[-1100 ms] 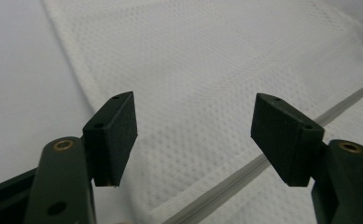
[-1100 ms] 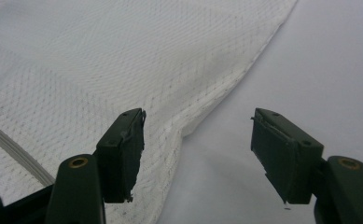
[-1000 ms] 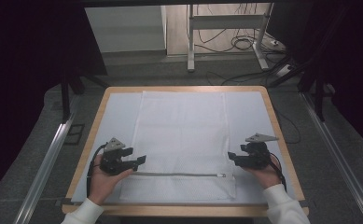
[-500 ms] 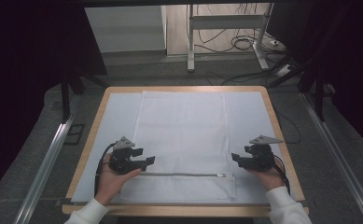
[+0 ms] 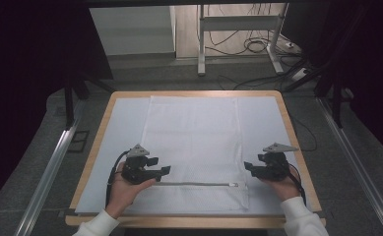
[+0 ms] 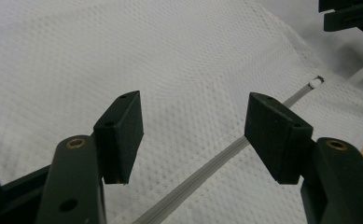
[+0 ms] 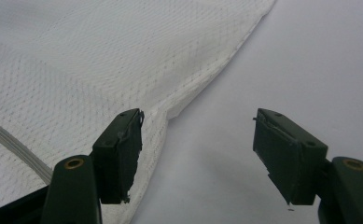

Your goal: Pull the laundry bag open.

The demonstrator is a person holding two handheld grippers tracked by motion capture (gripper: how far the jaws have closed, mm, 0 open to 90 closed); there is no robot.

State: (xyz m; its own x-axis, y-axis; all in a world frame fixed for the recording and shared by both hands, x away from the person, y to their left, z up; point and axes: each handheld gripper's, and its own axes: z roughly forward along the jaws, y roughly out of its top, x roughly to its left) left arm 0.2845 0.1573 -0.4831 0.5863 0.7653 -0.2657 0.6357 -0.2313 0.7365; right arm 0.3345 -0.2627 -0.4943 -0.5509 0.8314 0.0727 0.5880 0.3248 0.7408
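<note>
A white mesh laundry bag lies flat on the table, its grey zipper running across near the front edge. The zipper pull rests at the right end. My left gripper is open just above the bag's left side, over the zipper. The mesh lies beneath its jaws. My right gripper is open at the bag's right edge, one jaw over the mesh and one over the bare sheet. Nothing is between either pair of jaws.
A pale sheet covers the wood-framed table. Beyond the far edge stand a metal desk frame and loose cables on the floor. Metal rails run along both sides.
The left gripper has moved right, onto the bag's left side by the zipper. The right gripper has shifted slightly left toward the bag's right edge.
</note>
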